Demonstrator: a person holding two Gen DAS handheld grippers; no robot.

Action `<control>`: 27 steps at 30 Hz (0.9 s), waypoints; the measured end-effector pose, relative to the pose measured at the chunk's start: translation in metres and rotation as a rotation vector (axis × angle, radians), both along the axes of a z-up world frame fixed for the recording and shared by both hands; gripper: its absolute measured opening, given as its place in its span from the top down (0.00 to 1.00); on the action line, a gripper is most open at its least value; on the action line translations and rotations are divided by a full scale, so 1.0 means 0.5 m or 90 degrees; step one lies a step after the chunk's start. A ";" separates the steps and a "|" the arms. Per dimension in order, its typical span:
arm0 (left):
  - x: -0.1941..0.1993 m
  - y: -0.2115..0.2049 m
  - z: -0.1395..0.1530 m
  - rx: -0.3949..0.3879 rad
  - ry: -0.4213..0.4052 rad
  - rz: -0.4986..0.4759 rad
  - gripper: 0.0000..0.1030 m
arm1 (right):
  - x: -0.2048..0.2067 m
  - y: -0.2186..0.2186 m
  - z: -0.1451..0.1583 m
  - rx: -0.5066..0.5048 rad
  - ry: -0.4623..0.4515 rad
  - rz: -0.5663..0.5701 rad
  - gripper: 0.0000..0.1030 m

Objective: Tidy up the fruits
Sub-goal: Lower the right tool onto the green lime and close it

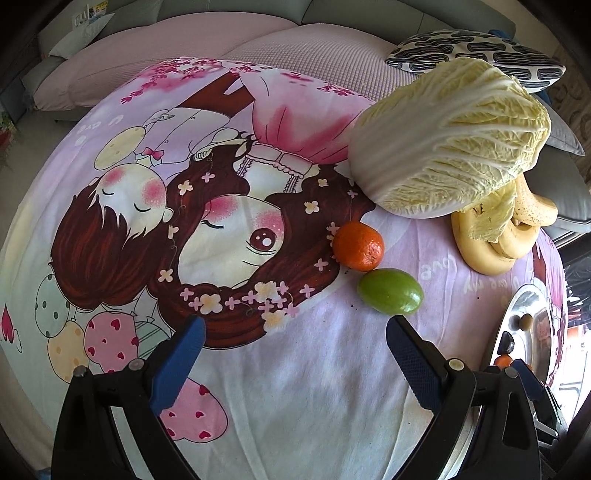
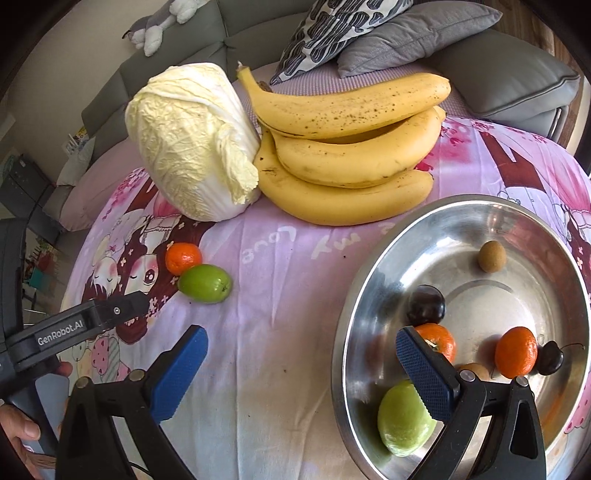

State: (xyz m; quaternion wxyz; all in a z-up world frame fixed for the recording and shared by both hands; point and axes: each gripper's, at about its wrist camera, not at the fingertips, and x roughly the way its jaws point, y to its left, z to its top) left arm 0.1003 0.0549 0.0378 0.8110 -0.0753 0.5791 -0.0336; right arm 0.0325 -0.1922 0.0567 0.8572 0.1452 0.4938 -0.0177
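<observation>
On the cartoon-print cloth a tangerine (image 1: 358,245) (image 2: 183,257) and a green fruit (image 1: 390,291) (image 2: 205,283) lie touching each other. My left gripper (image 1: 295,332) is open just short of them, the green fruit close ahead of its right fingertip; it holds nothing. A steel bowl (image 2: 369,266) (image 1: 517,314) at the right holds two tangerines (image 2: 516,352), a green fruit (image 2: 402,424), a dark plum (image 2: 425,304), a cherry and small brown fruits. My right gripper (image 2: 301,341) is open and empty, its right finger over the bowl's near side.
A napa cabbage (image 1: 450,147) (image 2: 192,144) and a bunch of bananas (image 2: 347,147) (image 1: 491,240) lie at the far side of the cloth. Sofa cushions (image 2: 417,33) rise behind them. A hand (image 2: 18,432) holds the left gripper's handle at the lower left of the right wrist view.
</observation>
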 end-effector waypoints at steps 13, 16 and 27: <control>0.032 -0.006 -0.025 -0.005 0.027 -0.007 0.05 | 0.017 0.035 0.004 -0.009 -0.029 0.024 0.00; 0.040 -0.009 -0.022 -0.015 0.021 -0.018 0.05 | 0.017 0.034 0.013 -0.012 -0.042 0.017 0.00; 0.090 0.013 -0.014 -0.025 0.000 -0.023 0.05 | 0.043 0.055 0.020 -0.027 -0.056 0.019 0.00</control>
